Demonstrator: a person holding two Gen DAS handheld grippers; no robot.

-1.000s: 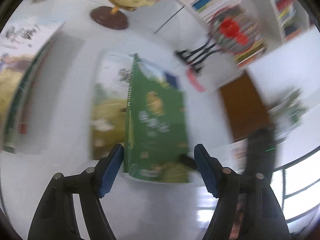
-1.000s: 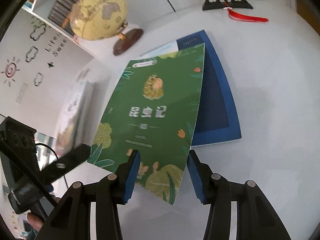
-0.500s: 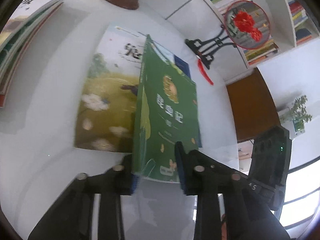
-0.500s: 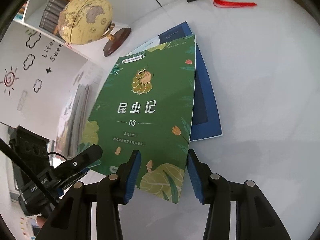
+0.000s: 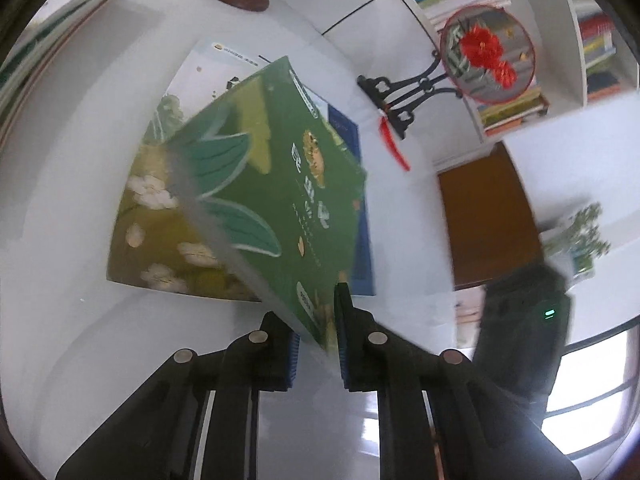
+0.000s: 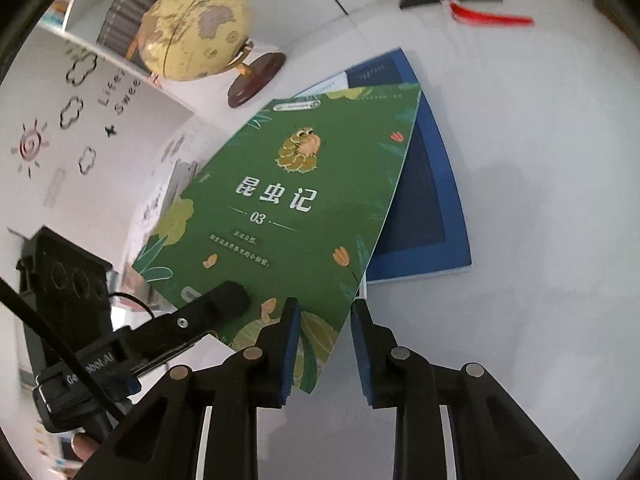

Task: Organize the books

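Nearest, the left tongs (image 5: 316,344) have narrowed onto the lower corner of the green book (image 5: 280,208), clamping it tilted up off the table (image 5: 60,220). The right tongs (image 6: 324,344) are closing around the same book's bottom edge at six o'clock in their view; the left pad (image 6: 290,344) lies against the cover, the other stands just clear. Beyond, at one o'clock, a blue book (image 6: 428,208) lies flat, partly beneath the green one; an olive picture book (image 5: 160,240) lies at ten o'clock. Farther, at eleven o'clock, stands a globe (image 6: 192,36). The step in hand looks like lifting the green book; next calls for carrying it to a stack or shelf.
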